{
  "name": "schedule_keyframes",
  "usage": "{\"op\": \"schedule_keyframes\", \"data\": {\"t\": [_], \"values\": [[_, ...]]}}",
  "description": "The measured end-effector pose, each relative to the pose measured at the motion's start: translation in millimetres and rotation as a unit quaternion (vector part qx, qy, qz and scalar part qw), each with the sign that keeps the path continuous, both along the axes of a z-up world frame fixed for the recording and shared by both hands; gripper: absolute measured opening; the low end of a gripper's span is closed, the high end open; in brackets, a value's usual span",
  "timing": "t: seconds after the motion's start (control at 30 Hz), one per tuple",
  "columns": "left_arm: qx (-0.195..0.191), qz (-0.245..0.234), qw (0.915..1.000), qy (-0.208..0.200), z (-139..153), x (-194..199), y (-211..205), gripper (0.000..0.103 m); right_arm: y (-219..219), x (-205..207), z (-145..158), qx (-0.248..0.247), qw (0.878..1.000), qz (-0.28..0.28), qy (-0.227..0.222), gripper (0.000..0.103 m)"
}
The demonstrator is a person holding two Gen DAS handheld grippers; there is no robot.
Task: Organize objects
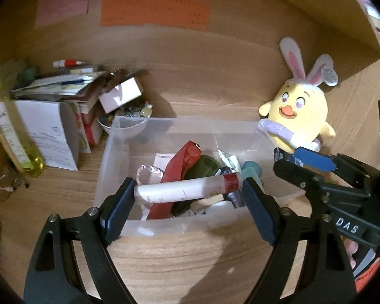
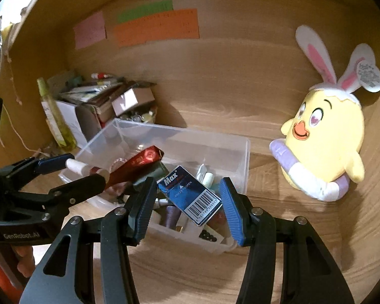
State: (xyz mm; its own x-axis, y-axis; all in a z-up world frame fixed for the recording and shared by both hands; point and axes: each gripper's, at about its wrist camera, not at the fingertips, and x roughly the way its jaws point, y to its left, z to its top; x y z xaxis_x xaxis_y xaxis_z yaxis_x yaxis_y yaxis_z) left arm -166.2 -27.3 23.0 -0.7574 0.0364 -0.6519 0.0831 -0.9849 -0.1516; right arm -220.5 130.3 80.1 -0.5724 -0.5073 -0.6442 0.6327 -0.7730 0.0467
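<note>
Left jaws: your left gripper (image 1: 188,202) stood wide, clamped end to end on a white tube with a red band (image 1: 187,190), each pad pressing one end, the tube lying crosswise between them.
Right jaws: your right gripper (image 2: 187,202) stood at a middling width, holding a blue Max box with a barcode (image 2: 190,197), tilted between the pads.
Below both jaws: the clear plastic bin (image 1: 190,122) sat on the wooden shelf floor (image 1: 190,258), under and just beyond your fingertips, with both held things raised over it.
Inside the bin: a red foil packet (image 1: 185,162), a dark green item (image 1: 205,164), thread spools (image 2: 171,215) and other small clutter you could not tell apart.
Beyond the bin, to the left of your jaws: a bowl of small bits (image 1: 129,120), stacked boxes and papers (image 1: 63,101), a yellow-green bottle (image 1: 12,131).
To the right of your jaws: a yellow chick plush with bunny ears (image 2: 324,136), near the bin but apart from it.
Farthest: pink, green and orange notes (image 1: 154,12) on the back wall.
</note>
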Motion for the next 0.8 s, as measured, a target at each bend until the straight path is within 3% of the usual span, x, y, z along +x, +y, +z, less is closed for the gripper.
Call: {"op": "schedule_keyframes", "data": {"t": [0.23,0.43,0.8], "values": [[-0.017,0.016,0.9994,-0.025,-16,-23,-10,0.084,-13,-17,-18,0.026,0.999,0.003,-0.020,0.048],[0.015,0.015,0.9985,-0.050,-30,-32,-25,0.084,-22,-23,-32,0.044,0.998,0.014,-0.031,0.048],[0.023,0.005,0.9989,-0.041,-22,-23,-24,0.085,-29,-19,-35,0.059,0.997,0.030,-0.033,0.050]]}}
